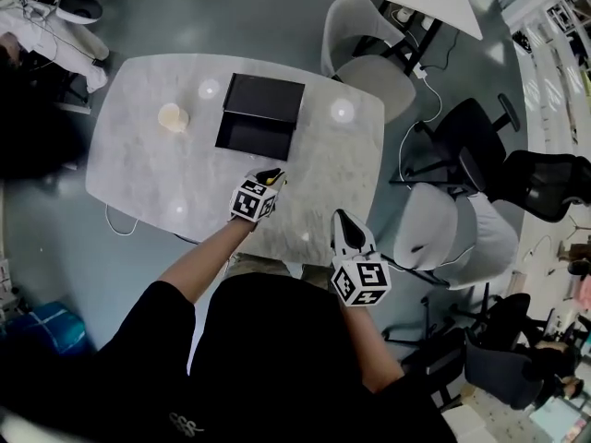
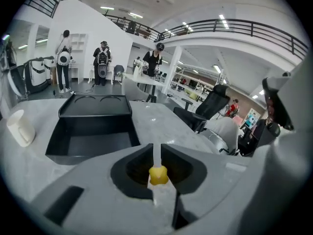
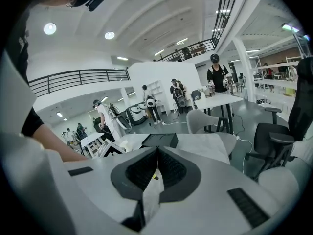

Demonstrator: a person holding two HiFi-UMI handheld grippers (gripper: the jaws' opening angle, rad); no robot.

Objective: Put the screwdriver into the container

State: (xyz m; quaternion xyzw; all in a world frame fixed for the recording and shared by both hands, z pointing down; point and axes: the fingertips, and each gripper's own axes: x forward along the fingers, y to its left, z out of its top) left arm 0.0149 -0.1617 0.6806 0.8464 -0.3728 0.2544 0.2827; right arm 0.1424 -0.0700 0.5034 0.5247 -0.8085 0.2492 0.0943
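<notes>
The black container [image 1: 256, 139] lies open on the marble table [image 1: 148, 178], its lid [image 1: 266, 96] folded back behind it. My left gripper [image 1: 274, 172] hovers just in front of the container's near right corner. It is shut on the screwdriver [image 1: 267, 176], whose yellow handle end [image 2: 158, 175] shows between the jaws of the left gripper [image 2: 156, 150]. The open container [image 2: 93, 140] lies ahead and to the left there. My right gripper [image 1: 343, 218] hangs at the table's near right edge, shut and empty. In the right gripper view [image 3: 157, 152] the container [image 3: 160, 140] lies far ahead.
A pale cup [image 1: 173, 117] stands left of the container and shows as a cup [image 2: 19, 128] in the left gripper view. Grey chairs [image 1: 369, 53] [image 1: 452, 233] stand off the table's right side. Several people stand far off in the hall.
</notes>
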